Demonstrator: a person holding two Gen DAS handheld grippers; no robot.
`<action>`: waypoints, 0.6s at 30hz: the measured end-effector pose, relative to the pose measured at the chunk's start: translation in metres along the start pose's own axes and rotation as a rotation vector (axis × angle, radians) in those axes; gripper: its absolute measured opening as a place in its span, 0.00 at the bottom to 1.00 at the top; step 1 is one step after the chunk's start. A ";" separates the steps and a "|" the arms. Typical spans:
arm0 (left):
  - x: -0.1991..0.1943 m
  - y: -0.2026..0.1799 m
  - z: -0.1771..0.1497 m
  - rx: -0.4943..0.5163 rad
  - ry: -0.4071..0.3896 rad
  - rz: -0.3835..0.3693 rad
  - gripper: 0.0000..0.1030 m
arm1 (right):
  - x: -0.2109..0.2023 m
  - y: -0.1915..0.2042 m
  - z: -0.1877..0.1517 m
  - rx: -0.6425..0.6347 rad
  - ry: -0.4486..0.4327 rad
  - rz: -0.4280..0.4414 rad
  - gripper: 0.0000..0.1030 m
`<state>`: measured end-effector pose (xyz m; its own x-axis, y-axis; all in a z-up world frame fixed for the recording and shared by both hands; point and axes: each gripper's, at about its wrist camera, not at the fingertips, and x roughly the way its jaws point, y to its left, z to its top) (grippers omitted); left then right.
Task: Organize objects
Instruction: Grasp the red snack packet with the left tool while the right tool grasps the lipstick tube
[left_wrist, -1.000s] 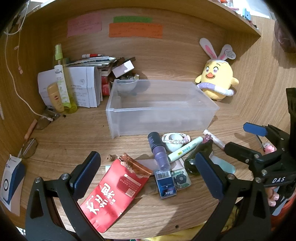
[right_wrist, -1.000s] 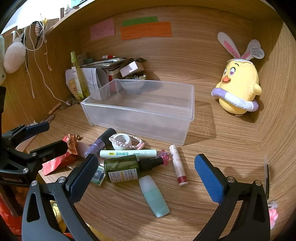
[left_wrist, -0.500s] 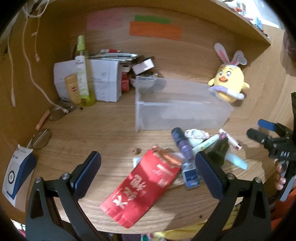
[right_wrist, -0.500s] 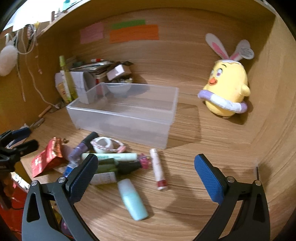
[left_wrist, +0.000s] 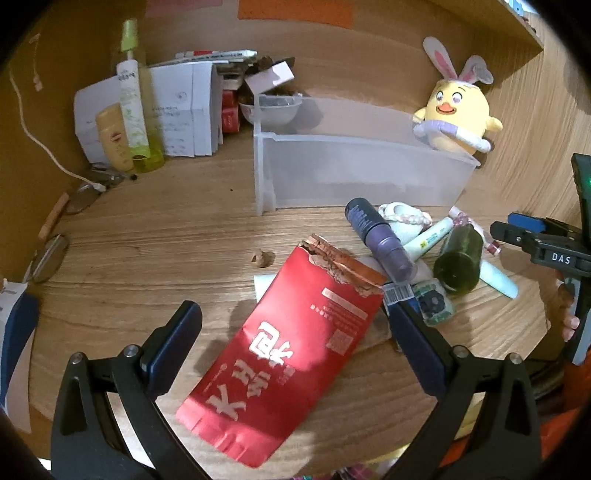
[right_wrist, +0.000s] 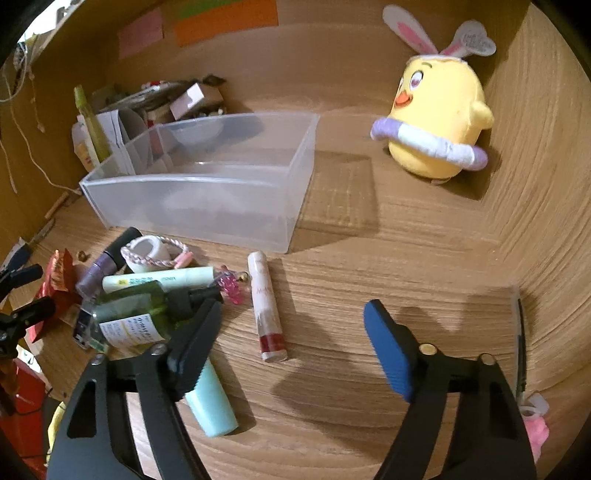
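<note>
Red pouch (left_wrist: 295, 343) long axis diagonal, torn top toward bin (left_wrist: 362, 173), left tool (left_wrist: 295, 325) spread, right tool (right_wrist: 295, 325) narrowing, empty.

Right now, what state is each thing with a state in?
clear bin: upright, looks empty
red pouch: lying flat, top torn open
green bottle: on its side, capped
pink tube: lying flat, capped
left gripper: open, over the pouch
right gripper: open, jaws just closing, pink tube between them

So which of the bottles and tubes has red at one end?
The white tube lying alone right of the pile; the others are green, purple or mint.
</note>
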<state>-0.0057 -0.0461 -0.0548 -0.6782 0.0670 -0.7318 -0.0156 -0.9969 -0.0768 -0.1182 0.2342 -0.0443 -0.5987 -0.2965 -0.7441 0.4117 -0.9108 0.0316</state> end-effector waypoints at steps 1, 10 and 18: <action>0.002 0.000 0.000 0.001 0.002 -0.003 1.00 | 0.002 0.000 0.000 -0.001 0.006 0.001 0.66; 0.013 0.004 0.005 0.003 0.012 -0.031 0.71 | 0.024 0.011 0.008 -0.044 0.058 0.028 0.42; 0.013 0.010 0.007 -0.025 0.003 -0.026 0.56 | 0.031 0.011 0.010 -0.045 0.070 0.039 0.17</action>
<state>-0.0197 -0.0554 -0.0602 -0.6754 0.0933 -0.7315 -0.0151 -0.9935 -0.1128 -0.1391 0.2126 -0.0605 -0.5327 -0.3093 -0.7878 0.4652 -0.8846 0.0327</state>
